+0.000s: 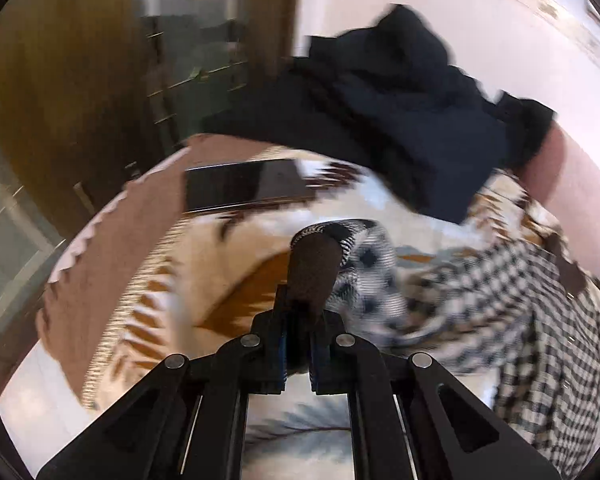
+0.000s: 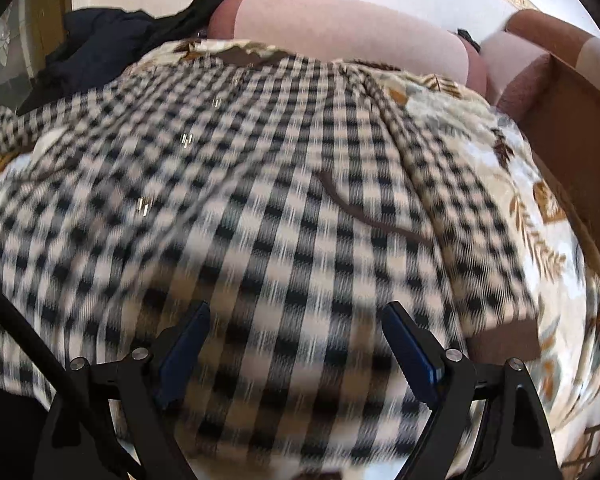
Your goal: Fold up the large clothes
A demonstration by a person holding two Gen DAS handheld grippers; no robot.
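Checked garment [image 2: 284,208] — black-and-cream, rumpled

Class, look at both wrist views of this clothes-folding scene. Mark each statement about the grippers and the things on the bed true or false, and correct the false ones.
1. The left gripper is shut on the checked garment. True.
2. The right gripper grips the garment. False: its jaws stand open above it.
3. A phone lies on the blanket. True.
4. The dark clothes are folded neatly. False: they lie in a crumpled heap.
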